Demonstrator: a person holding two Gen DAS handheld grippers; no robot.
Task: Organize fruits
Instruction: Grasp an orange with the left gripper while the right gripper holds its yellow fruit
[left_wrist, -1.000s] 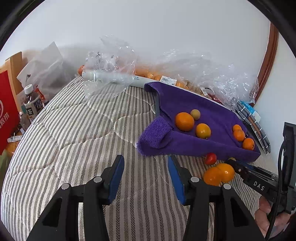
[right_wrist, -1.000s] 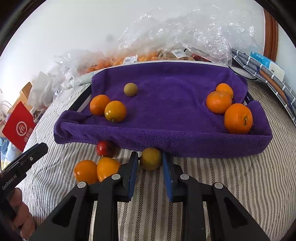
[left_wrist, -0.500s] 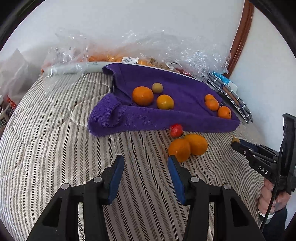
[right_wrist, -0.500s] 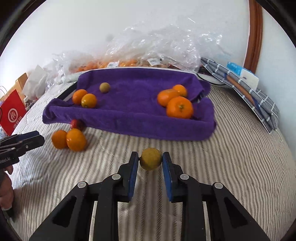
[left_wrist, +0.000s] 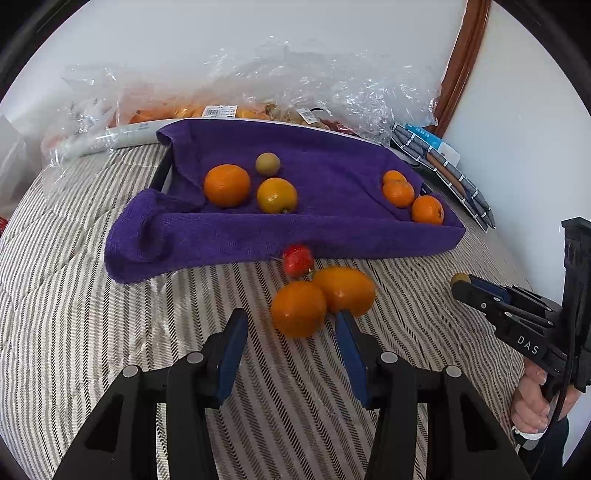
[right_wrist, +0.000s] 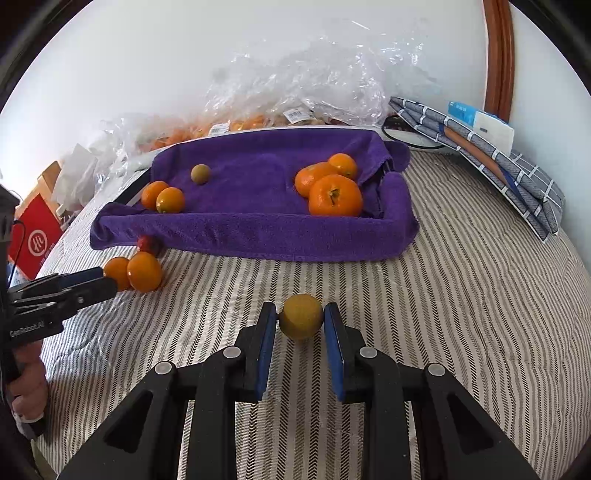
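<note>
Here the right hand-held gripper (right_wrist: 300, 326) clenches a small yellow-green fruit (right_wrist: 301, 316) that could slip; the left hand-held gripper (left_wrist: 291, 341) gapes empty near two loose oranges (left_wrist: 322, 297) it may nudge rolling.

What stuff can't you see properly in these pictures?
- Left wrist view: the fruit in the plastic bags is blurred by crinkled plastic.
- Left wrist view: the tray is mostly covered by the purple towel.
- Right wrist view: the strawberry is half tucked under the towel's edge.
- Right wrist view: the red bag is cut off by the left gripper.
</note>
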